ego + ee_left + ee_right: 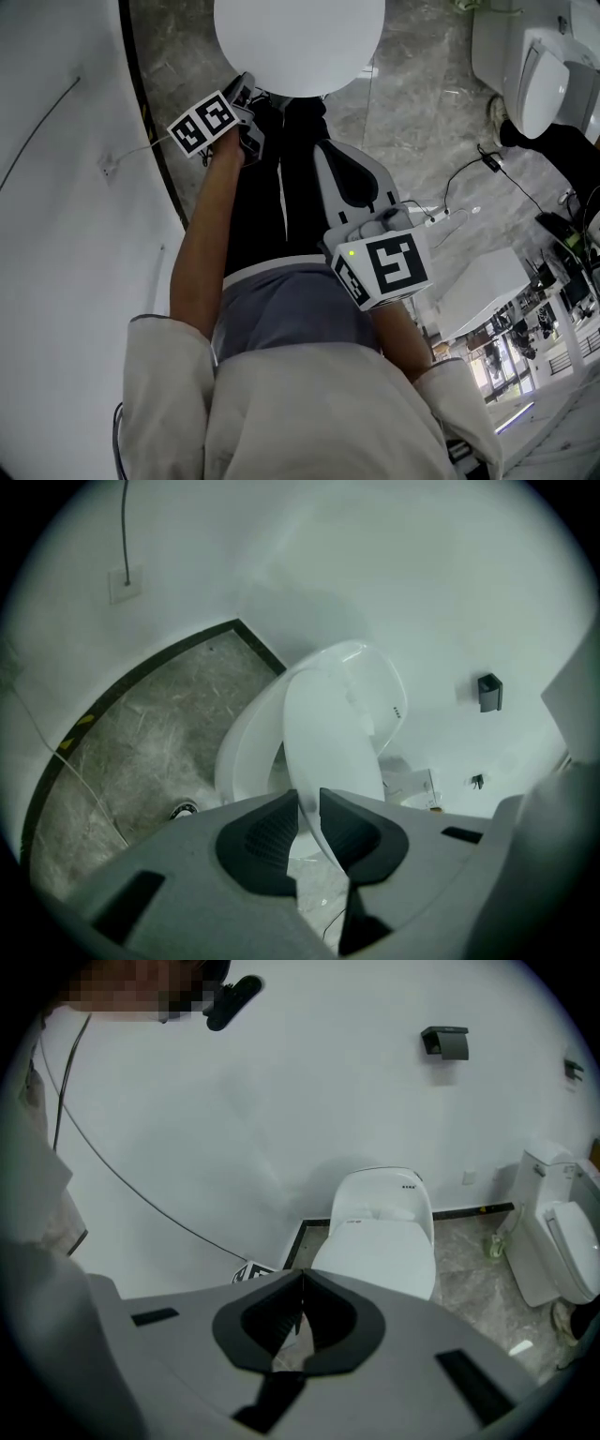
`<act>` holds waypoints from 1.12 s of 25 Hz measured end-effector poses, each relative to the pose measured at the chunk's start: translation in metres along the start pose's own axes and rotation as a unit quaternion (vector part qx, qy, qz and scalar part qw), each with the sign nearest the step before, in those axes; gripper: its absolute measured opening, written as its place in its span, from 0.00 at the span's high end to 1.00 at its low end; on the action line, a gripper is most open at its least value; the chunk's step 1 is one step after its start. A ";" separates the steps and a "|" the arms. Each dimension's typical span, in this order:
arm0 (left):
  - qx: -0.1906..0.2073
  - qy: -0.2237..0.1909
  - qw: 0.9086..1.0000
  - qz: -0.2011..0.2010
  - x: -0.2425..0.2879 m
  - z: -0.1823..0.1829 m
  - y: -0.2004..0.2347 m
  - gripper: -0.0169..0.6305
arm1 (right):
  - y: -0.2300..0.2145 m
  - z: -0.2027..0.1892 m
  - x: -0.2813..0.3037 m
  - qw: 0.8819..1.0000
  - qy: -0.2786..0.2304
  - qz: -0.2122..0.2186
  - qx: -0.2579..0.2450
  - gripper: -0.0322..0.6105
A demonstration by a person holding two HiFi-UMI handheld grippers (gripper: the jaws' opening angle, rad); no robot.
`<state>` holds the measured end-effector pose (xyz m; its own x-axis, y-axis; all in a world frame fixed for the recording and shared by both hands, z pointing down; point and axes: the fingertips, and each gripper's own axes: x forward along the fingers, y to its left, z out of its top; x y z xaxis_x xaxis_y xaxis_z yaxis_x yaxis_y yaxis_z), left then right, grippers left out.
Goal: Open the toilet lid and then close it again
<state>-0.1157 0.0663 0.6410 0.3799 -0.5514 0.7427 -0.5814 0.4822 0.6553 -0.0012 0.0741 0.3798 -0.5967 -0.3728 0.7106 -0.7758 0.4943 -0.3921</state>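
Left gripper (309,803): we have its jaws closed narrowly on the front rim of the toilet lid (328,733), a pad on each face.
Right gripper (302,1283): jaws pressed together with nothing between them; it hangs apart from the toilet, on our right.
Toilet lid: tilted up off the bowl (246,752) in the left gripper view; from the head view we see it as a white oval (300,42) just past the left gripper (246,98).
Edges: the lid's thin rim runs straight through the left jaws. A dark border strip (159,658) marks where the white wall (375,564) meets the floor.
Open room: bare grey marbled floor (159,733) lies beside the bowl. More floor (473,1265) lies between this toilet and a second toilet (553,1241).
Obstacles: a thin cable (141,1194) runs down the wall, and a black box (445,1042) is fixed high on it.
Writing: we see small dark print (410,1186) on the toilet's back part, too small to read. The marker cubes (202,122) carry only black-and-white squares.
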 end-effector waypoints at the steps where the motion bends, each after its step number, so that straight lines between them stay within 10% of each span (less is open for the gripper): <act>1: -0.002 -0.001 1.000 0.000 -0.002 0.001 -0.002 0.86 | 0.001 0.001 -0.002 1.000 -0.001 -0.001 -0.001 0.93; 28: -0.021 -0.017 0.997 -0.070 -0.044 0.042 -0.071 0.89 | 0.049 0.070 -0.067 0.996 -0.082 -0.020 -0.041 0.94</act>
<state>-0.1216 0.0274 0.5559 0.4298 -0.6385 0.6384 -0.4932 0.4262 0.7583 -0.0134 0.0681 0.2718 -0.5962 -0.5129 0.6176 -0.7843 0.5363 -0.3118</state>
